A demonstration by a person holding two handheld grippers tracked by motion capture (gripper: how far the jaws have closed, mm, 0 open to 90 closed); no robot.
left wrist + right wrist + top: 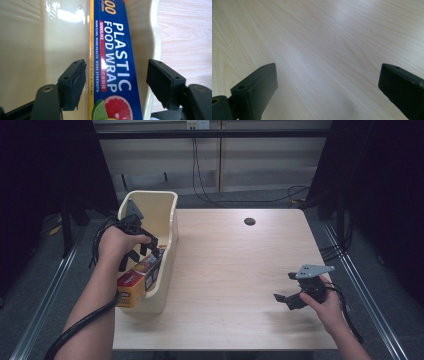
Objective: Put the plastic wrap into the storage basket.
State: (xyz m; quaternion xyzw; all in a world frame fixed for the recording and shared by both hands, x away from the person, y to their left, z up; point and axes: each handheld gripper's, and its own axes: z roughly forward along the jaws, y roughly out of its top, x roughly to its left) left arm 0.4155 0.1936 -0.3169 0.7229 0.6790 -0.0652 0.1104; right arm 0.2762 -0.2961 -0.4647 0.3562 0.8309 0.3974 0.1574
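A long box of plastic food wrap [139,279] lies in a cream plastic bin [173,227] at the table's left edge, one end sticking out toward the front. In the left gripper view the box [115,50] is blue with a yellow edge and fruit pictures. My left gripper [150,251] reaches down into the bin and stands open [116,82], one jaw on each side of the box; its left pad looks close to the yellow edge, and a gap shows at the right pad. My right gripper [285,301] hovers open over bare wood [328,87] at the front right, holding nothing.
The light wooden table [235,260] has a dark round cable hole [249,221] near its back edge. Cables hang along the wall behind. Metal rails run along the floor on both sides of the table.
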